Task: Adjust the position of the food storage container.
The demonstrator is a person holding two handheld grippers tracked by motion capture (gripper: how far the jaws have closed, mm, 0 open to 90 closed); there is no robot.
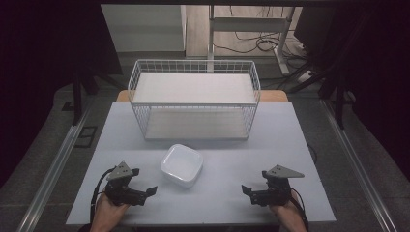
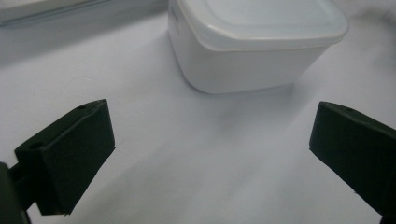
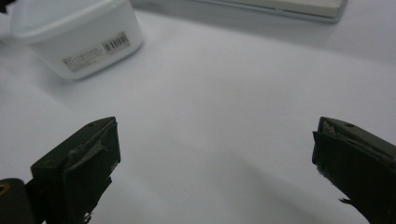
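**Two open tongs rest near a white container in front of a wire basket**

From the high view, a pale tabletop [image 1: 300, 145] carries a white wire basket [image 1: 193, 96] at its far middle. The basket has a flat white board across its top and another on its floor. Just in front of it, towards the person, sits a white square container [image 1: 182, 165], turned slightly so one corner points at the near edge. It stands apart from the basket, with bare tabletop between them. The left tongs [image 1: 143, 184] lie low at the near left, held in the person's left hand [image 1: 107, 209], their jaws spread and pointing towards the container. The right tongs [image 1: 247, 191] sit at the near right in the right hand [image 1: 286, 212], jaws likewise spread and aimed inward to the left. Both tongs are well apart from each other, with the container between and a little beyond them.

In the left gripper view, the two black jaws stand wide apart with nothing between them. The container [image 2: 254, 42] lies ahead, its translucent lid on and its rounded white wall facing the camera.

In the right gripper view, the jaws are also parted and empty. The container [image 3: 77, 35] appears at the upper left, with a barcode label on its side. The basket's lower edge [image 3: 280, 7] runs along the top.
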